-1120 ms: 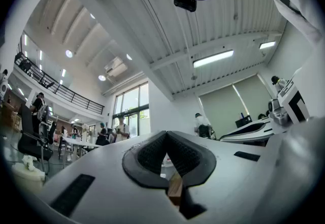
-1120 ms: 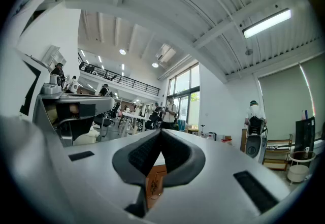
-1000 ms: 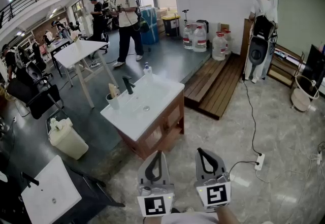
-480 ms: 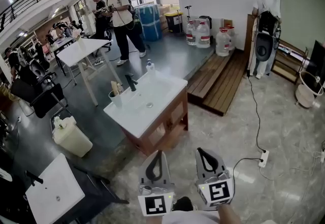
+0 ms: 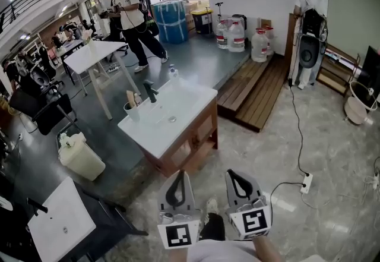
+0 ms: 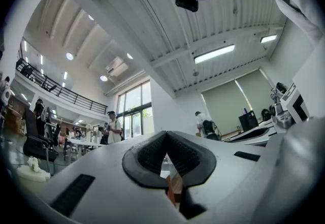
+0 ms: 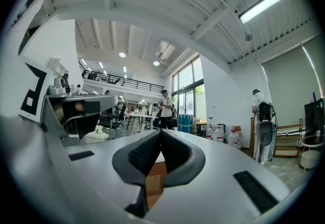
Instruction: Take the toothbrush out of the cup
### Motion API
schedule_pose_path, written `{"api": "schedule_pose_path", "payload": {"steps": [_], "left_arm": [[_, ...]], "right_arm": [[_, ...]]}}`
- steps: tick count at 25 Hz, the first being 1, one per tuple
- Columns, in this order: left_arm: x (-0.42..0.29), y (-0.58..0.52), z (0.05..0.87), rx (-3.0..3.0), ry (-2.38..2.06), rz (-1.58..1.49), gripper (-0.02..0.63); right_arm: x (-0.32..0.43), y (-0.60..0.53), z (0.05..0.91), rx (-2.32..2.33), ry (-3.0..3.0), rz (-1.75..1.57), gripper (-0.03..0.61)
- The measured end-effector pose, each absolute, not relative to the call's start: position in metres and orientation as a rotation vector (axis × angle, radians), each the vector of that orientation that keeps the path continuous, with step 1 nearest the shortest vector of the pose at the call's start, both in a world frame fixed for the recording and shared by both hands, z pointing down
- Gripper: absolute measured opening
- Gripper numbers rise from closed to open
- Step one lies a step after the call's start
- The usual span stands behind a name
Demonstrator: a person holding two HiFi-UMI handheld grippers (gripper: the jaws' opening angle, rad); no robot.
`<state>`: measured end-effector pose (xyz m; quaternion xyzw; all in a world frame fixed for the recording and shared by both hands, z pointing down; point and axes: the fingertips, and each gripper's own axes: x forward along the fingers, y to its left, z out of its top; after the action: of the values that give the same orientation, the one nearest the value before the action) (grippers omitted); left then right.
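White cup (image 5: 132,114) on sink (image 5: 155,139); contents too small to identify.

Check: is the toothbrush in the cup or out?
In, it seems: a thin handle, likely the toothbrush, stands upright in the cup beside the tap; too small to be certain.

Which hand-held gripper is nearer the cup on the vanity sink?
Left. The left hand-held gripper is below and right of the cup, well short of it; the right hand-held gripper sits farther right.

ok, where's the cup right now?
Head view, left of centre: the cup stands at the left corner of the white sink counter, beside the black faucet.
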<state>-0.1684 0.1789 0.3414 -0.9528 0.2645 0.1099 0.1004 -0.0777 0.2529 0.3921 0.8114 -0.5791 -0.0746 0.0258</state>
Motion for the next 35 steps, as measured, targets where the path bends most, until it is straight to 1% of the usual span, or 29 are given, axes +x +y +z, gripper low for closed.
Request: {"api": "schedule_pose_path", "payload": {"steps": [9,16,20,27,30,35], "left_arm": [[-0.137,0.157,0.336,-2.788,0.746,0.351,0.017],[-0.101,0.108,0.331,-2.757,0.777,0.393,0.017],[-0.074,0.061,0.341,-2.753,0.807,0.352,0.017],[-0.008,-0.054,0.347,-2.768,0.876,0.270,0.017],[0.019,-0.110,0.344,-2.788,0.917,0.279,0.017],[0.041,-0.197,0.344,-2.744,1.059,0.351,0.017]], "right_arm": [[-0.041,0.236,0.381,2.564,-1.788,-0.249,0.011],[-0.015,0.168,0.363,2.459,-1.864,-0.432,0.011],[0.006,0.119,0.379,2.416,-1.917,-0.351,0.012],[0.069,0.008,0.395,2.332,-1.958,-0.236,0.011],[0.105,-0.050,0.397,2.311,-1.959,-0.218,0.012],[0.145,-0.137,0.405,2.258,-2.002,-0.169,0.012]]}}
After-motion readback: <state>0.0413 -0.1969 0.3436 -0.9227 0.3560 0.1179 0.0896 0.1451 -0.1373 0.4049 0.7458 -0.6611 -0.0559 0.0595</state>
